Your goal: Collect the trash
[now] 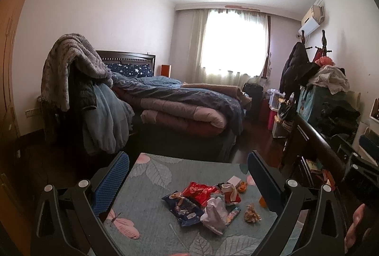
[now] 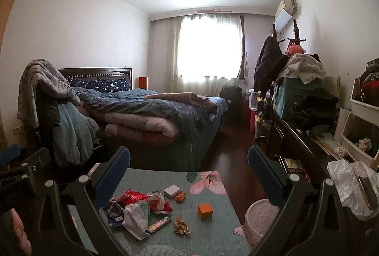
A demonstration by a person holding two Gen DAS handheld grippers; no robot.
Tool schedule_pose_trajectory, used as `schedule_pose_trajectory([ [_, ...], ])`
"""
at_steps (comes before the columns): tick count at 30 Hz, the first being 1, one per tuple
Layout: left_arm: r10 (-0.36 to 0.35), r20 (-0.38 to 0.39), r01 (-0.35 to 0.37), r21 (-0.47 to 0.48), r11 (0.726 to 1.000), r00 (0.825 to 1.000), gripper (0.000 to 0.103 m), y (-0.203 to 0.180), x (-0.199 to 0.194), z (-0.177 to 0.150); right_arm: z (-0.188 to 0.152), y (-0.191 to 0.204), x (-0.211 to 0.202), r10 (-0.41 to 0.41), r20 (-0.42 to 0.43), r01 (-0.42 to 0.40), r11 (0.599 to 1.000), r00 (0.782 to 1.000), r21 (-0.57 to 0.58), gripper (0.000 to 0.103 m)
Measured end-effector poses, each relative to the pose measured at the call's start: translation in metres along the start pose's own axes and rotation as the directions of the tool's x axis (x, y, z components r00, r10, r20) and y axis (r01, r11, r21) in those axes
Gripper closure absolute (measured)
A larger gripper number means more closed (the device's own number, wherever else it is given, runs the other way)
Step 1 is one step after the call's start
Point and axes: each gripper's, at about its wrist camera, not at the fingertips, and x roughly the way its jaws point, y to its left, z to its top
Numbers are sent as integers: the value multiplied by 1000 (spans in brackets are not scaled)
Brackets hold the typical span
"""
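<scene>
A pile of wrappers lies on a small table with a grey-green floral cloth (image 1: 151,215) (image 2: 213,232): a red snack bag (image 1: 200,191) (image 2: 132,196), a dark blue bag (image 1: 183,208) (image 2: 115,212), a crumpled white bag (image 1: 213,212) (image 2: 135,220), a crumpled gold wrapper (image 1: 252,213) (image 2: 182,225), an orange cube (image 2: 205,210) and a small white box (image 2: 171,191). My left gripper (image 1: 188,169) is open and empty above the table. My right gripper (image 2: 189,166) is open and empty above it too. A white patterned bin (image 2: 258,220) stands by the table's right side.
A bed with heaped quilts (image 1: 180,104) (image 2: 146,114) fills the room beyond the table. A dark dresser piled with clothes (image 1: 327,128) (image 2: 305,118) runs along the right wall. A white plastic bag (image 2: 348,182) lies at the right. Dark wooden floor (image 2: 232,161) runs between bed and dresser.
</scene>
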Motion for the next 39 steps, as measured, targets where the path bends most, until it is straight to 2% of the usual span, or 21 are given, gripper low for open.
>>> schedule_pose_trajectory([
  [6, 40, -72, -38, 27, 999, 997, 4, 0, 32, -21, -25, -6, 35, 5, -87, -4, 1000, 996, 17, 3],
  [8, 44, -104, -41, 30, 999, 994, 4, 2, 43, -28, -34, -5, 49, 3, -135, -2, 1000, 991, 11, 3],
  [11, 39, -140, -36, 20, 999, 989, 4, 5, 54, -35, -35, -2, 58, 0, -158, 1, 1000, 987, 5, 3],
  [16, 40, -135, -39, 5, 999, 990, 4, 9, 57, -35, -22, 6, 51, -16, -115, 13, 1000, 993, -28, 3],
  [20, 42, -127, -43, -8, 999, 991, 4, 13, 52, -32, -18, 11, 42, 1, -89, -3, 1000, 996, -26, 3],
  [29, 55, -133, -57, -8, 998, 990, 4, 15, 51, -32, -25, 13, 51, 9, -125, -12, 1000, 992, -27, 3],
  [39, 53, -176, -52, 7, 999, 983, 4, 10, 78, -40, -36, 8, 75, 9, -163, -13, 1000, 987, -23, 3],
])
